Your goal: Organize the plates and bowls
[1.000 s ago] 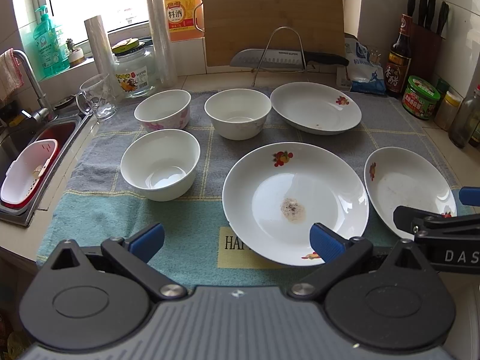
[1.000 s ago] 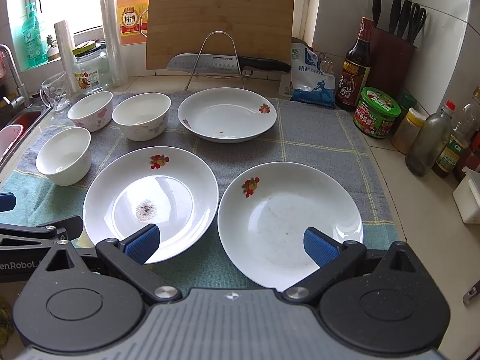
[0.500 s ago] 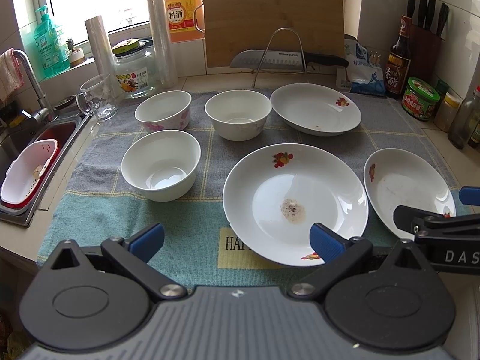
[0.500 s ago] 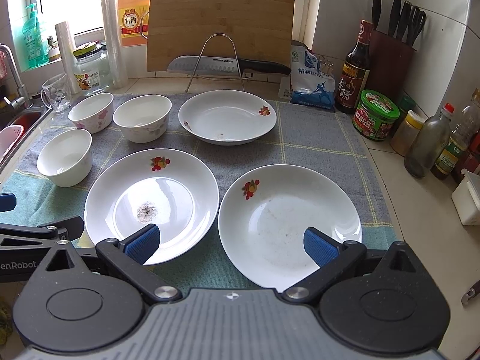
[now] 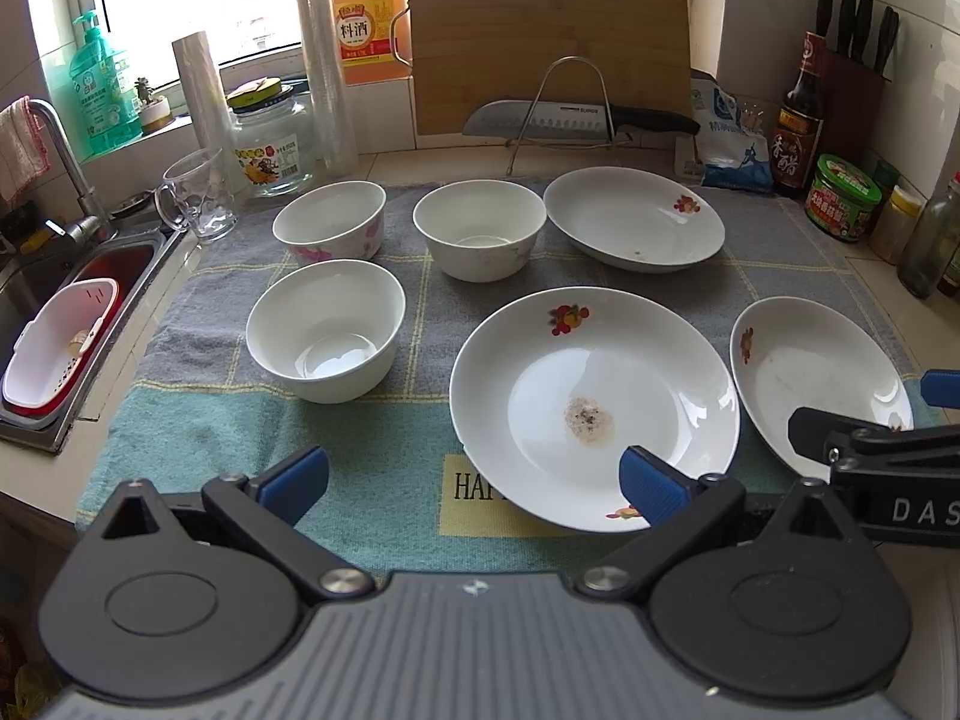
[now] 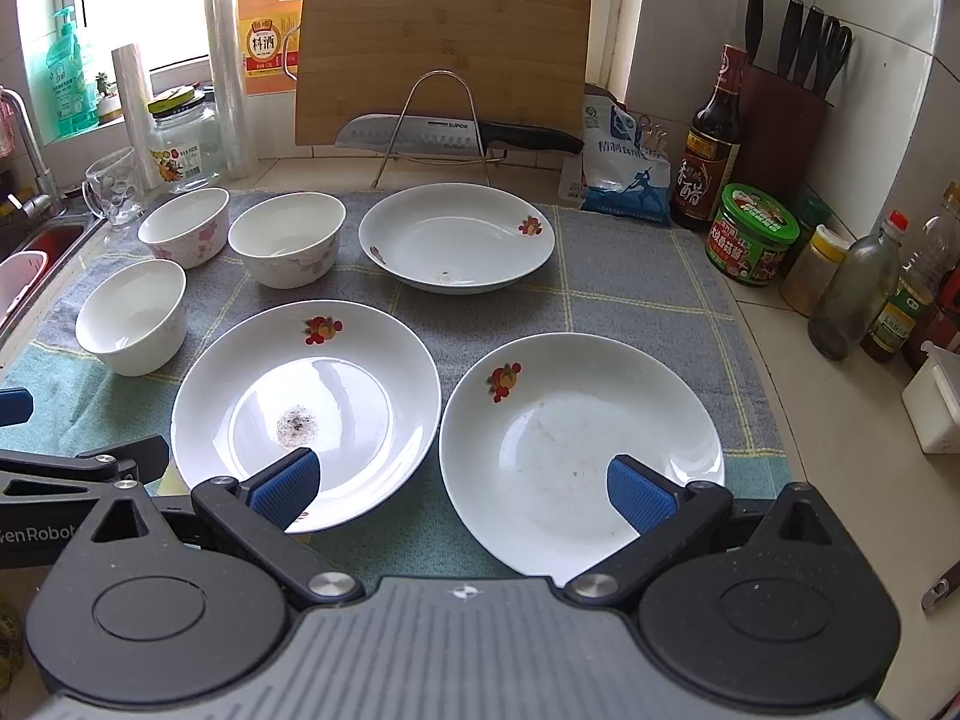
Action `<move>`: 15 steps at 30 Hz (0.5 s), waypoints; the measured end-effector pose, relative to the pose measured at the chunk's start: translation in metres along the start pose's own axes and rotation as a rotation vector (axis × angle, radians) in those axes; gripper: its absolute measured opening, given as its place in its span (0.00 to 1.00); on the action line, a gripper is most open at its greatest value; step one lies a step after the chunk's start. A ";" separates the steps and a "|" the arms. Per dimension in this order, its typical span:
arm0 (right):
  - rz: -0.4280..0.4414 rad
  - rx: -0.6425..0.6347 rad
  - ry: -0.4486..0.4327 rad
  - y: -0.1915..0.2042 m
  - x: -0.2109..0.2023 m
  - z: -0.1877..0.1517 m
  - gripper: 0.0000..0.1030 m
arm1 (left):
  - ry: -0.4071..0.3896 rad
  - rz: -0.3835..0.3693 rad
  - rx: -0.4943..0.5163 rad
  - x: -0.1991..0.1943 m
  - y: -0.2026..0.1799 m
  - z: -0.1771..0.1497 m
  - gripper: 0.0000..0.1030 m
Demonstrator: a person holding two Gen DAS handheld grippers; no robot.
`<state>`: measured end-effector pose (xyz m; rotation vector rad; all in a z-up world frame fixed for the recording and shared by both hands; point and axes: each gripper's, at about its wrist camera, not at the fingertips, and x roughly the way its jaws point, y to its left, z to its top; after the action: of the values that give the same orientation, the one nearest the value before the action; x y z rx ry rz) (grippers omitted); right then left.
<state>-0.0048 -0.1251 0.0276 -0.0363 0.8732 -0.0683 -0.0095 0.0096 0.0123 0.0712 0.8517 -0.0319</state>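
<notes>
Knife blade (image 6: 414, 135), 12 o'clock: "SUPOR". Orange jug (image 5: 366, 30), 11 o'clock: label "料酒". Mat (image 5: 384, 438), 6 o'clock: partial "HAP". Right gripper (image 5: 888, 456) body: "DAS". Left gripper (image 6: 78, 468) body: "enRobot". Other labels unreadable.

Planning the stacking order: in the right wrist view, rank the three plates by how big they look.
1. Stained plate and near right plate: alike, not ranked.
2. Far plate: looks smallest, though distance from the camera may explain that.
</notes>
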 end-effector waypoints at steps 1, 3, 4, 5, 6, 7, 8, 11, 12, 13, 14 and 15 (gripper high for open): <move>0.000 0.000 0.000 0.000 0.000 0.000 1.00 | 0.001 0.000 0.000 0.001 0.000 0.000 0.99; 0.001 0.000 -0.001 0.000 0.000 0.001 1.00 | 0.001 0.000 0.000 0.000 0.000 0.000 0.99; 0.001 0.000 -0.002 0.000 -0.001 0.000 1.00 | 0.001 0.000 0.000 0.001 -0.001 0.000 0.99; 0.001 0.000 -0.002 0.000 -0.001 0.001 1.00 | 0.001 0.001 0.001 0.000 0.000 0.000 0.99; 0.001 0.001 -0.002 0.000 -0.001 0.000 1.00 | 0.001 0.001 0.001 0.000 0.000 0.000 0.99; 0.001 0.000 -0.003 0.000 -0.001 0.001 1.00 | 0.000 0.001 0.000 0.001 -0.001 0.000 0.99; 0.001 0.000 -0.003 0.001 -0.001 0.001 1.00 | 0.000 0.001 0.000 0.000 0.000 0.000 0.99; 0.000 -0.001 -0.005 0.001 -0.001 0.001 1.00 | 0.000 0.002 0.001 0.001 0.000 0.000 0.99; 0.000 -0.001 -0.006 0.002 -0.001 0.001 1.00 | 0.000 0.001 0.001 0.001 0.000 0.000 0.99; -0.001 -0.001 -0.006 0.002 -0.001 0.001 1.00 | -0.001 0.001 0.000 0.001 0.000 0.000 0.99; -0.001 -0.001 -0.006 0.002 -0.001 0.001 1.00 | -0.001 0.001 0.000 0.001 0.000 0.000 0.99; 0.000 -0.001 -0.006 0.002 -0.001 0.001 1.00 | 0.000 0.001 0.000 0.001 0.000 0.000 0.99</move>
<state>-0.0047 -0.1235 0.0289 -0.0373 0.8673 -0.0682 -0.0087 0.0098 0.0121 0.0719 0.8513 -0.0314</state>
